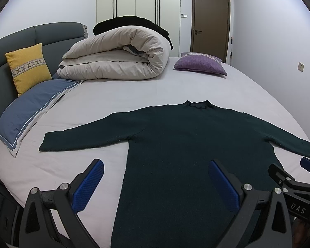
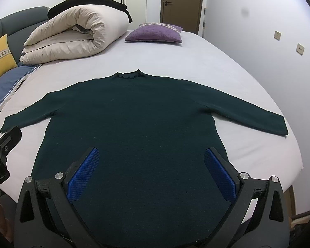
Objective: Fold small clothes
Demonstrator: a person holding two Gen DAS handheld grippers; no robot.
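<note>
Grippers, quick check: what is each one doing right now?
Left gripper: open, holding nothing, above the dark green knit sweater.
Right gripper: open, holding nothing, above the same sweater.

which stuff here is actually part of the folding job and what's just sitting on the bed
Part of the job:
- dark green sweater, spread flat, sleeves out
- left hand-held gripper, open
- right hand-held gripper, open

Just lying about:
- rolled beige duvet
- purple cushion
- yellow cushion
- blue pillow

Bare sheet [image 2: 196, 62] rings the sweater [image 2: 134, 124] — rolled duvet [image 2: 72, 37] and purple cushion [image 2: 155, 34] probably well beyond.
</note>
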